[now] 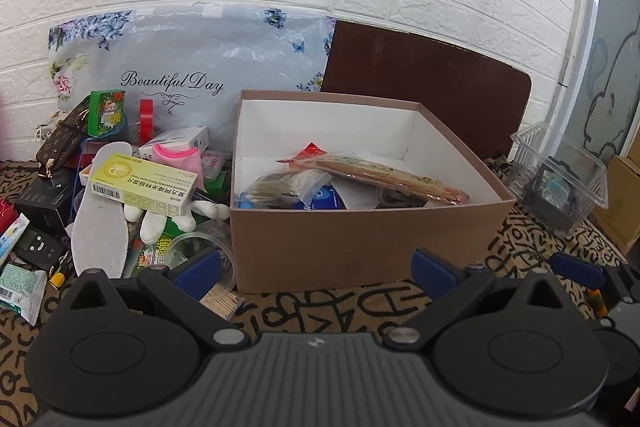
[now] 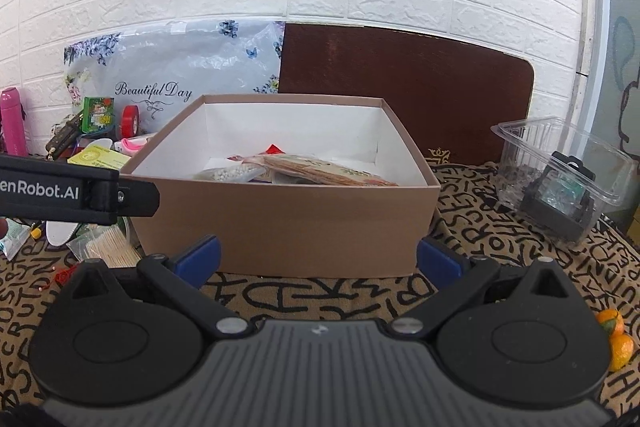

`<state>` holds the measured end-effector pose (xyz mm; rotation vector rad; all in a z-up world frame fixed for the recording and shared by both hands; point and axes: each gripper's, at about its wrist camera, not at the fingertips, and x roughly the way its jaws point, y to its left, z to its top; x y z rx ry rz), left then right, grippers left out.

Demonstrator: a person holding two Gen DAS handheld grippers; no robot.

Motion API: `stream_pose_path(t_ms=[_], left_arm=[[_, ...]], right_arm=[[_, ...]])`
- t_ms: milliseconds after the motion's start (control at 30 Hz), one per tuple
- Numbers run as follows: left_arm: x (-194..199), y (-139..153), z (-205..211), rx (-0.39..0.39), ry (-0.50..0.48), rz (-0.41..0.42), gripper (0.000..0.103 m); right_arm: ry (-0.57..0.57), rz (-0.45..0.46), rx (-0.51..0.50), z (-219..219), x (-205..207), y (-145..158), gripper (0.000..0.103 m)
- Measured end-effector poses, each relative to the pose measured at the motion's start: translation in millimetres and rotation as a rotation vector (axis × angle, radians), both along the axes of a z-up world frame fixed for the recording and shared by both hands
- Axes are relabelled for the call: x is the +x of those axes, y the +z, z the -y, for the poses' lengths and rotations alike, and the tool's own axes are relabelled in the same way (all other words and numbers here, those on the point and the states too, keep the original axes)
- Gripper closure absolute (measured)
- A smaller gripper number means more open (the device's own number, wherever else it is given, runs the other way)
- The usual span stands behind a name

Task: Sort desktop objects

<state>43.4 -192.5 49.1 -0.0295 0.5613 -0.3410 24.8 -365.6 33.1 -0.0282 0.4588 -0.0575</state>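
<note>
Brown cardboard, white inside: the box sits on the letter-patterned worktop straight ahead of both my grippers. My left gripper is spread wide with nothing between its blue pads, low in front of the box's near wall. My right gripper is just as wide open and just as empty, facing the same wall from a little further right.

Inside the box lie a long flat packet, a clear bag of small items and something blue beneath them (I cannot make out what).

The unsorted heap is left of the box: a yellow-green medicine box on top, a pink cloth behind it, a white insole, a green carton, red tape and a patterned brown pouch. A floral bag leans on the brick wall behind, beside a dark brown board.

Right of the box stands a clear plastic tub with a dark object in it. Two small oranges rest by my right gripper's edge.
</note>
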Motion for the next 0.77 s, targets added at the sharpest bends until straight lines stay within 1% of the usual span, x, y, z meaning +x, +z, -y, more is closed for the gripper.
stream_pose_path(t_ms=[233, 500, 767], left_arm=[[-2.6, -2.7, 2.4, 0.006, -0.006, -0.015, 0.0], [-1.3, -7.1, 3.9, 0.007, -0.007, -0.038, 0.0], [-2.1, -8.4, 2.3, -0.017, -0.022, -0.038, 0.0]], right_arm=[[-0.029, -0.008, 0.02, 3.4, -2.7, -2.6, 0.002], [-0.034, -0.014, 0.031, 4.8, -1.7, -5.2, 0.002], [-0.03, -0.028, 0.042, 2.9, 2.3, -9.0, 0.002]])
